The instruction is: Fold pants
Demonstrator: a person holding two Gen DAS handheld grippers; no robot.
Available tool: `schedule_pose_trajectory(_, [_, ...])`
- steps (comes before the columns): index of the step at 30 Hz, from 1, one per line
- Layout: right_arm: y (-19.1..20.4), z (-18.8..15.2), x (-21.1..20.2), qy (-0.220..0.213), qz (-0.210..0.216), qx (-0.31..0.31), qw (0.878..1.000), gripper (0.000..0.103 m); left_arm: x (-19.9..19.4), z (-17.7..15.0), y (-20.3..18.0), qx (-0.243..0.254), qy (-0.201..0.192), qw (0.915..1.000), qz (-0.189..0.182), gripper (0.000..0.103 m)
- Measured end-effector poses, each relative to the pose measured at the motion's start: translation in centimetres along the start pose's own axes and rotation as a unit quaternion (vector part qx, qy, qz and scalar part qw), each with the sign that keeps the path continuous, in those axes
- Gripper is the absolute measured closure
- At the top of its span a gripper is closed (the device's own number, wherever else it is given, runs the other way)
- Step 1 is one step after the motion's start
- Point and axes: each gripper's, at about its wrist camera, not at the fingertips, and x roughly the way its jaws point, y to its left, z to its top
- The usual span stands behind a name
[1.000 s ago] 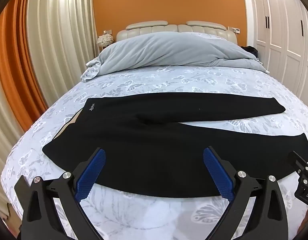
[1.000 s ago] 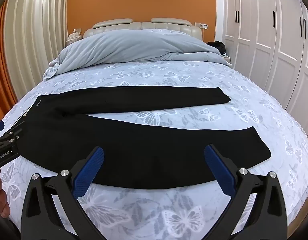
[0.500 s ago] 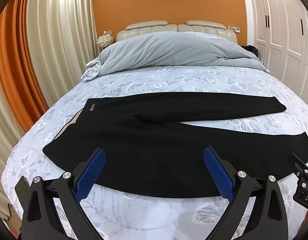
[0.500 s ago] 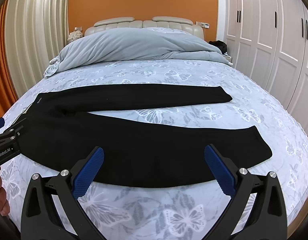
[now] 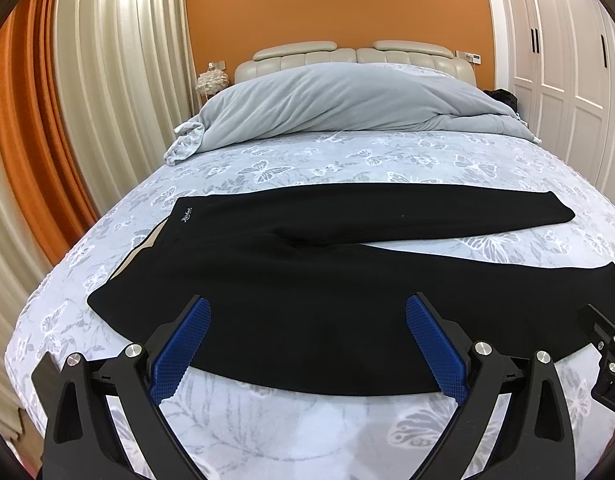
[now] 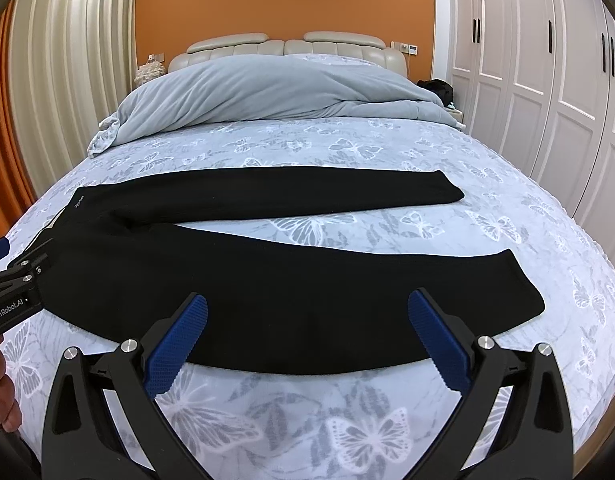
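On the bed (image 5: 387, 160) the soft, light pants (image 5: 307, 280) are lying flat; both hand-held grippers, left (image 5: 307, 352) and right (image 6: 307, 348), are hovering wide apart, best taking the near leg's edge.

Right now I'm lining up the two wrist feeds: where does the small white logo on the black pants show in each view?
Left wrist view: the white logo sits left of centre, at the far-left corner of the black pants, by the waistband.
Right wrist view: the logo lies near the left edge, at the same far corner of the pants.
Shared landmark: the grey duvet heaped against the headboard.
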Motion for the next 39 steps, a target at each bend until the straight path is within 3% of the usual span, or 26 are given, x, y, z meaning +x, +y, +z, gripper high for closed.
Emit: schedule_pose_trajectory(39, [-0.08, -0.20, 0.25, 0.002, 0.001, 0.000, 1.000, 0.005, 0.42, -0.34, 0.21, 0.005, 0.004, 1.0000, 0.001, 0.006])
